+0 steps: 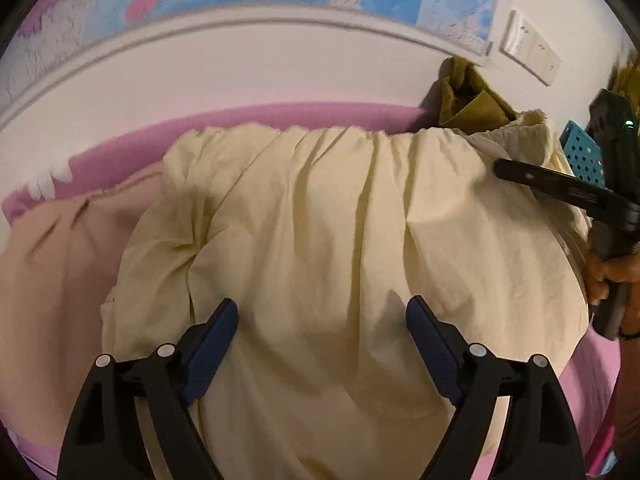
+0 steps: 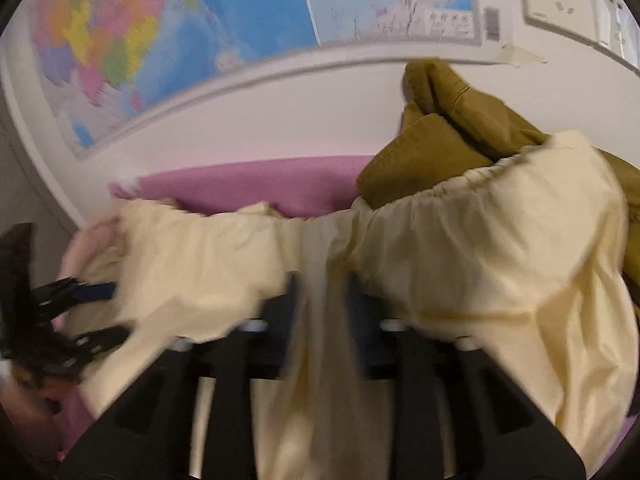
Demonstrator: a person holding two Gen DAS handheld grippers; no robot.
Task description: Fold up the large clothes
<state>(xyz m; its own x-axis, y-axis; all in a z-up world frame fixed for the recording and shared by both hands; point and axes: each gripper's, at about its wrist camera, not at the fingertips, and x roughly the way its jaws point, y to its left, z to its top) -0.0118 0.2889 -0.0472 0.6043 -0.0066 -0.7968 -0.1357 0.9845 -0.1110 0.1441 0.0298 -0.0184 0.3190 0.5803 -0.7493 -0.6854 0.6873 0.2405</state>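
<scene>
A large pale yellow garment (image 1: 320, 220) with a gathered elastic edge lies bunched on the pink surface (image 1: 280, 118). My left gripper (image 1: 322, 316) is open, its blue-padded fingers (image 1: 216, 336) resting apart over the cloth's near part, holding nothing. My right gripper (image 2: 320, 292) is shut on a fold of the yellow garment (image 2: 480, 264) near the elastic edge and lifts it; this view is blurred. The right gripper also shows in the left wrist view (image 1: 500, 168) at the garment's right edge. The left gripper shows at the left of the right wrist view (image 2: 108, 308).
An olive-brown garment (image 2: 452, 128) is piled against the white wall behind the yellow one. A beige cloth (image 1: 60, 248) lies at the left. A teal perforated basket (image 1: 580, 152) stands at the right. Maps (image 2: 180, 40) hang on the wall.
</scene>
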